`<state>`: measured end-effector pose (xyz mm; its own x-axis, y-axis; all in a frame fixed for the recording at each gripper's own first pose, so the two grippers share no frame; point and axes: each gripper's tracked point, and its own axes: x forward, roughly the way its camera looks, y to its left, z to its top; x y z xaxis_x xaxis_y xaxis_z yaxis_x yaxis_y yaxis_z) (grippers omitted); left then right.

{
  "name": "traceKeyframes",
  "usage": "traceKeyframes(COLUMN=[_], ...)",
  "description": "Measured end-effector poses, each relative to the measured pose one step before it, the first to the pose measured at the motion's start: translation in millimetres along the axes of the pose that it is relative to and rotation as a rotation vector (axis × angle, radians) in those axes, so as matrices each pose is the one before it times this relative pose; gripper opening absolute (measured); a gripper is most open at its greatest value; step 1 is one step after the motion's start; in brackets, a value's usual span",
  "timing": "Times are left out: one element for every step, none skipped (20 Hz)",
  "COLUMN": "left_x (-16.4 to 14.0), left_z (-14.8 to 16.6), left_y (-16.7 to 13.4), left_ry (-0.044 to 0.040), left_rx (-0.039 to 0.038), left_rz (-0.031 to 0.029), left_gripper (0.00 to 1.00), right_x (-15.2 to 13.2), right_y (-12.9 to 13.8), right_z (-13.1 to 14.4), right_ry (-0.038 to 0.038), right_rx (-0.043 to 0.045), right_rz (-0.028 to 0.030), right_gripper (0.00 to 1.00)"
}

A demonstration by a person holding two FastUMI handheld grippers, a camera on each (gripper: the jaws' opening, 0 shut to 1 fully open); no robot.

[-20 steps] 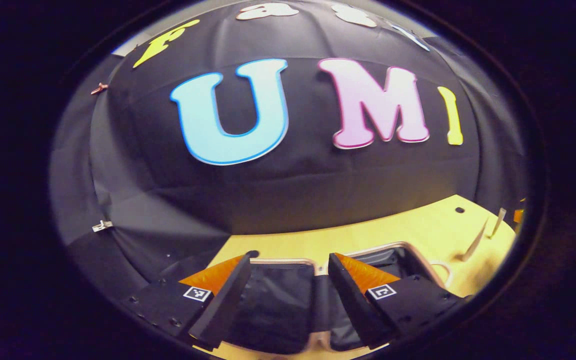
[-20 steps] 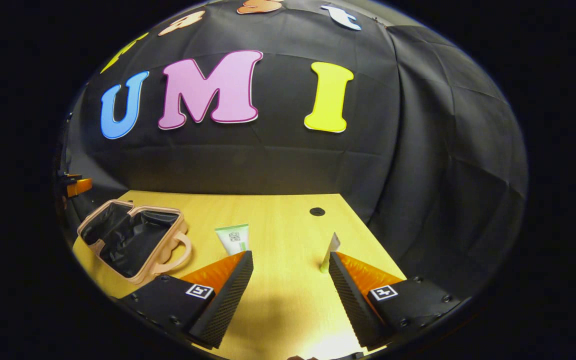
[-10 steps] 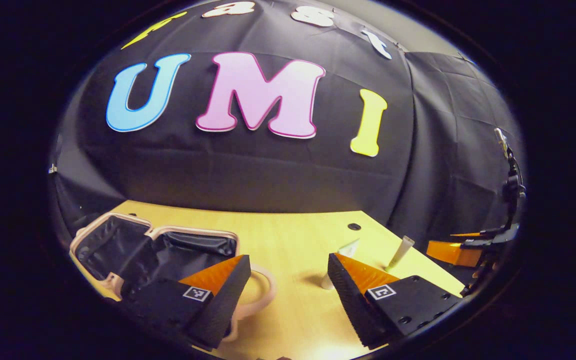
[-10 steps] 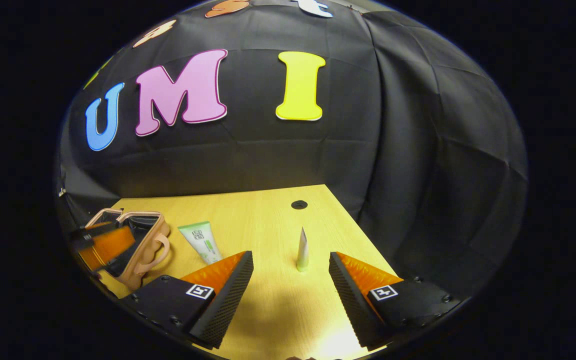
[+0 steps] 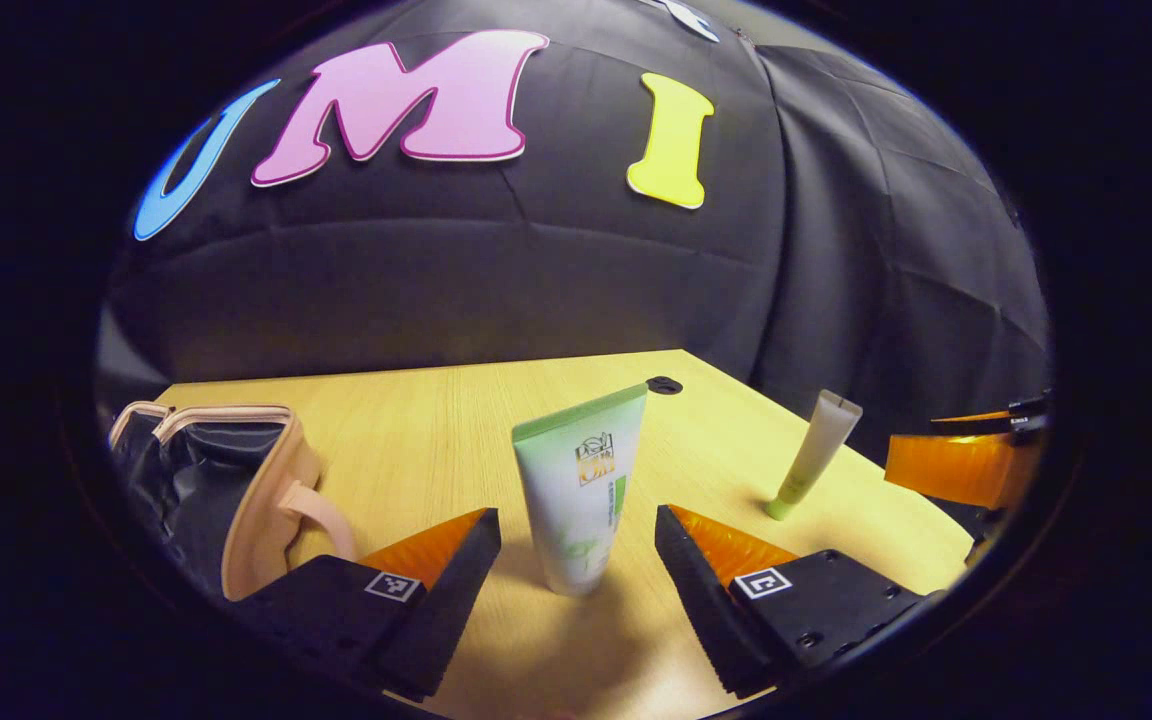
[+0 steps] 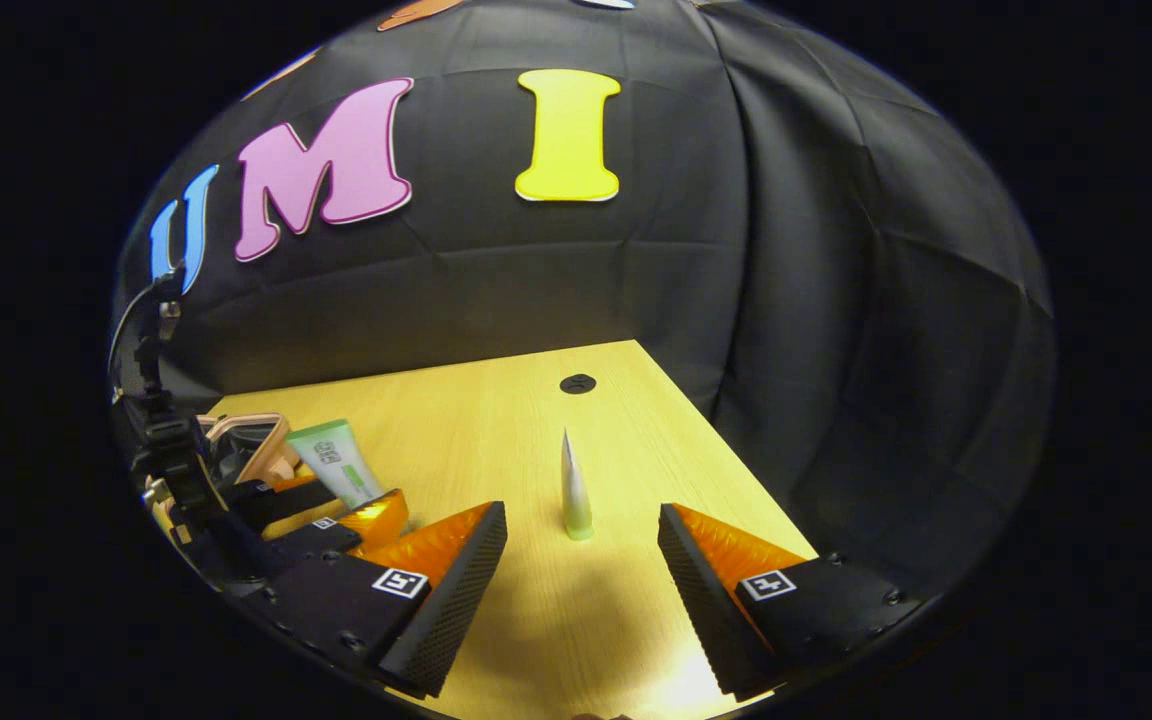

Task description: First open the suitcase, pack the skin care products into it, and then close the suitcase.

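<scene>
Tube (image 5: 581,490): soft, light, standing on cap; grip mid-body.
Left tongs (image 5: 576,545): wide, tube between, untouched.
Right tongs (image 6: 581,540): wide, slim tube (image 6: 573,487) at 12 o'clock.
Suitcase (image 5: 226,480): open, 9 o'clock.

Wide tube (image 5: 581,490) stands between suitcase (image 5: 236,480) and thin tube (image 5: 816,455).

Open pink suitcase (image 5: 256,480), green-white tube (image 5: 581,490) upright, slim tube (image 5: 814,455) leaning

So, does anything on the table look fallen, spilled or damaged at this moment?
Nothing stands out. The wide green-and-white tube and the slim tube both stand cap-down on the table, a little tilted, with no spill visible. The suitcase lies open at the left.
</scene>
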<state>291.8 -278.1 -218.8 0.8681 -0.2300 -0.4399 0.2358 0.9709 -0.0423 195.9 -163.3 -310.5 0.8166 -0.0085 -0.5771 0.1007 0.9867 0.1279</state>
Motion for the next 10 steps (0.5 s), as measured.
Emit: traceKeyframes(left_x=[2.81,1.23,-2.05,0.06,2.36,-2.79,-1.62,-2.18,-1.35,0.34], left_z=[-1.93,-1.63,-4.31,-1.63,1.3,2.68,1.23,0.84,0.03,1.01], left_y=[-3.28,-0.23,1.25,3.28,0.55,2.61,-0.04,-1.41,-0.69,-1.54], left_ry=[0.0192,0.00873,0.00615,0.00419,0.01541,-0.00743,0.00251,0.00513,0.009,0.00035], left_rx=[-0.02043,-0.0279,-0.02022,-0.00464,-0.00241,0.00079,-0.00337,0.00583,0.00836,0.00423], left_rz=[-0.00307,-0.00176,0.01063,0.02348,0.01448,0.0048,-0.00988,-0.00648,-0.00419,-0.00781], left_gripper=[0.98,0.98,0.98,0.97,0.81,0.77,0.6,0.63,0.56,0.54], right_x=[9.5,9.93,9.99,10.1,8.71,8.11,5.32,5.47,7.02,5.66], right_y=[-0.72,-1.11,2.11,2.28,2.78,1.46,-0.41,2.3,2.51,0.78], right_z=[-3.96,-3.41,-1.51,-2.15,-2.32,-2.27,-2.21,-4.48,-4.09,-4.08], right_ry=[0.0122,0.00606,0.00109,0.00012,-0.00068,-0.00319,-0.00265,0.00491,0.01202,0.01131], right_rx=[0.01462,0.01225,0.00717,-0.00542,-0.01703,-0.02502,-0.02404,-0.01199,-0.00017,0.0094], right_rz=[-0.00474,-0.00818,0.00205,0.00154,0.00213,-0.0057,-0.00321,0.00153,0.00176,-0.00476], right_gripper=[0.97,0.97,0.98,0.98,0.98,0.98,0.98,0.98,0.98,0.98])
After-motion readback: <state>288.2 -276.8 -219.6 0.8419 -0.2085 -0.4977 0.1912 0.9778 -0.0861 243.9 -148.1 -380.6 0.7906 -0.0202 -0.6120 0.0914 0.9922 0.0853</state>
